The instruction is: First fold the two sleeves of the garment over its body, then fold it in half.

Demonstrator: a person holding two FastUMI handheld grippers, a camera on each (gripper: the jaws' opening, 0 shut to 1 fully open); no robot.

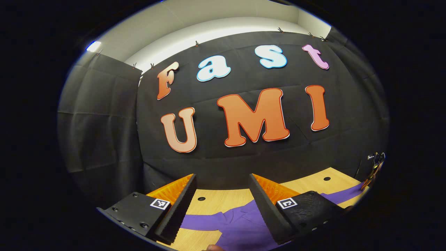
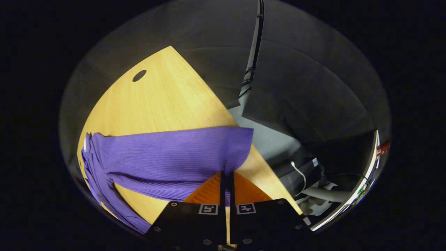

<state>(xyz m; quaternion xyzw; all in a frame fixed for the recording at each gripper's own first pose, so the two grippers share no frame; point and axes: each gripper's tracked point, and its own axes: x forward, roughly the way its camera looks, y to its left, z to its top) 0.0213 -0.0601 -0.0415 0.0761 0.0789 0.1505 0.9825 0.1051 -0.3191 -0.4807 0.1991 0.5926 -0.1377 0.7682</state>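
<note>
1. The wooden table (image 2: 163, 104) is the largest thing in the right gripper view; it has a pale grain and a dark round hole (image 2: 139, 75) near its far edge. In the left gripper view the same table (image 1: 216, 202) shows as a strip below the booth's black cloth wall (image 1: 104, 122), with two small holes in it.
2. The purple garment (image 2: 167, 157) lies on the table. In the right gripper view a ribbed sleeve stretches across the wood from the bunched body at the left to the table's right edge, and its cuff end is lifted slightly off the surface.
3. In the left gripper view the garment (image 1: 237, 226) lies flat under and between the fingers, with one sleeve running off to the left and another strip of purple reaching to the right.
4. The left gripper (image 1: 223, 205) hangs above the garment with its fingers spread wide, touching nothing.
5. The right gripper (image 2: 226, 177) has its fingers pressed together on the sleeve's edge near the cuff, pinching the cloth between them.
6. Beyond the table's right edge, the right gripper view shows a grey floor with a white cable (image 2: 300, 174).
</note>
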